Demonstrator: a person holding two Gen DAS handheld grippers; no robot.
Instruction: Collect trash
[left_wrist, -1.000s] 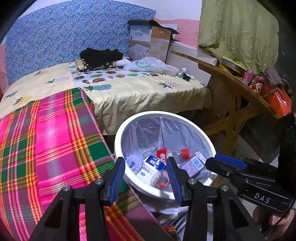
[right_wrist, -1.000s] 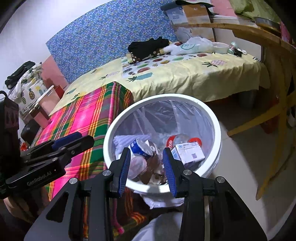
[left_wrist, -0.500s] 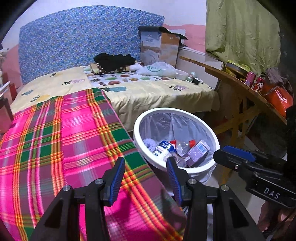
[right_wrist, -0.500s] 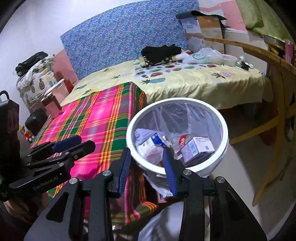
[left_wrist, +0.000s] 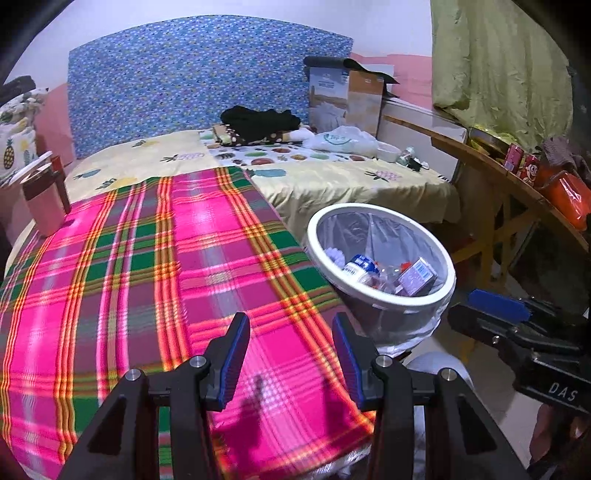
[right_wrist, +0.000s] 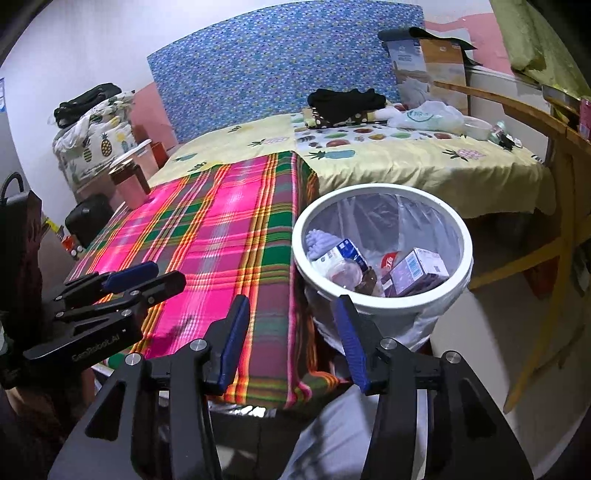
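A white trash bin (left_wrist: 384, 295) with a clear liner stands beside the bed; it also shows in the right wrist view (right_wrist: 384, 299). Inside lie a small purple carton (right_wrist: 417, 271), a blue and white milk carton (right_wrist: 341, 254) and a crumpled bottle (right_wrist: 345, 273). My left gripper (left_wrist: 290, 354) is open and empty above the pink plaid blanket (left_wrist: 147, 277). My right gripper (right_wrist: 293, 336) is open and empty, just in front of the bin's near rim, over the blanket's edge. Each gripper shows at the edge of the other's view.
A yellow pineapple bedsheet (left_wrist: 332, 177) holds black clothes (left_wrist: 258, 120), a white plastic bag (left_wrist: 341, 142) and small items. A wooden table (left_wrist: 509, 177) with red cans stands at the right. A cardboard box (left_wrist: 347, 96) is behind the bed. A pink container (left_wrist: 42, 206) sits at the left.
Both grippers have pulled back and left from above the bin. The bin now sits further off to the right and the plaid blanket fills more of both views.
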